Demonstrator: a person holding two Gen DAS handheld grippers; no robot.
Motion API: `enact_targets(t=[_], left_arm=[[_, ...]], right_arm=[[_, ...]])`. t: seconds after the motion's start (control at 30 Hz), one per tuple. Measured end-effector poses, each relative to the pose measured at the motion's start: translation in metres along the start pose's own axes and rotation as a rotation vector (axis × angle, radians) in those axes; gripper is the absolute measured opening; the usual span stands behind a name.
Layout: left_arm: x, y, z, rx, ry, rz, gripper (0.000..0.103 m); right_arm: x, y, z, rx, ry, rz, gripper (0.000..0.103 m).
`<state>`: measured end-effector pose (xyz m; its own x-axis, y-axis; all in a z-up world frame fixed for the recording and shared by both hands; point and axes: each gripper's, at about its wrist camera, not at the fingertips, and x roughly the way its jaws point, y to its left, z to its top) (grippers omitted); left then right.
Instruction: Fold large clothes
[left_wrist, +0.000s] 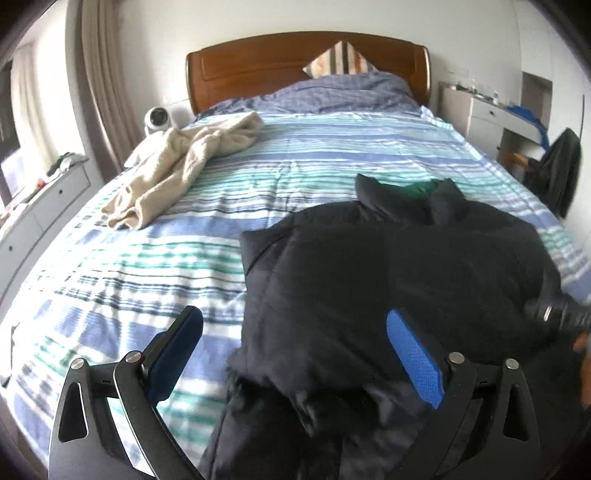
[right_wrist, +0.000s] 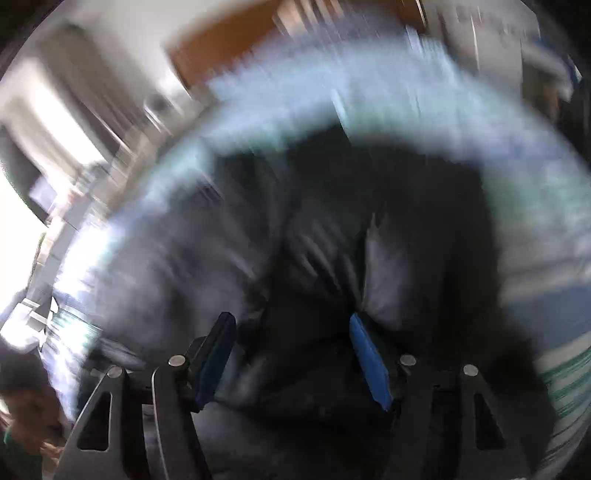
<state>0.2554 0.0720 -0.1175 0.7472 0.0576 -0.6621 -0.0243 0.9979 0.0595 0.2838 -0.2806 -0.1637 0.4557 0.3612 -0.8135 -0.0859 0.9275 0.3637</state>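
A black padded jacket (left_wrist: 388, 280) lies bunched on the striped bed (left_wrist: 110, 266), collar toward the headboard, with a bit of green lining at the neck. My left gripper (left_wrist: 295, 332) hovers over the jacket's near left part, jaws wide open, and nothing is pressed between the pads. The right wrist view is heavily blurred. My right gripper (right_wrist: 291, 332) points down at the black jacket (right_wrist: 332, 229). Its jaws stand apart and both blue pad faces are bare. A dark part of the right-hand tool (left_wrist: 561, 317) shows at the left view's right edge.
A beige garment (left_wrist: 177, 166) lies crumpled at the bed's far left. Blue bedding and a striped pillow (left_wrist: 340, 59) rest against the wooden headboard (left_wrist: 258, 62). A white fan (left_wrist: 157, 120) and drawers (left_wrist: 40, 210) stand left of the bed. At right stands a white desk (left_wrist: 487, 110).
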Motion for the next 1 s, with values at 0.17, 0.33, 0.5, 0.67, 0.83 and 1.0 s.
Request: enact_targets(t=[0.17,0.33,0.5,0.67,0.83,1.0], left_arm=[[0.074,0.0,-0.036,-0.016,0.204,-0.054,0.088],[0.074,0.009,-0.027,-0.062,0.263,-0.062,0.092],[0.036,0.013,0.005,-0.097,0.137,-0.091,0.09],[0.062,-0.009,0.056,-0.108,0.085,-0.122,0.092],[0.152,-0.014,0.033,-0.129,0.325,-0.072,0.1],[0.131,-0.006,0.027,-0.115,0.29,-0.112,0.095]], right_arm=[[0.001,-0.006,-0.011,-0.014,-0.029,0.006,0.065],[0.004,-0.004,-0.017,-0.039,-0.044,0.002,0.065],[0.001,-0.007,-0.02,-0.053,-0.08,-0.008,0.065],[0.002,-0.004,-0.021,-0.052,-0.09,-0.005,0.065],[0.001,-0.003,-0.02,-0.056,-0.091,-0.006,0.065],[0.002,-0.005,-0.022,-0.057,-0.095,-0.006,0.065]])
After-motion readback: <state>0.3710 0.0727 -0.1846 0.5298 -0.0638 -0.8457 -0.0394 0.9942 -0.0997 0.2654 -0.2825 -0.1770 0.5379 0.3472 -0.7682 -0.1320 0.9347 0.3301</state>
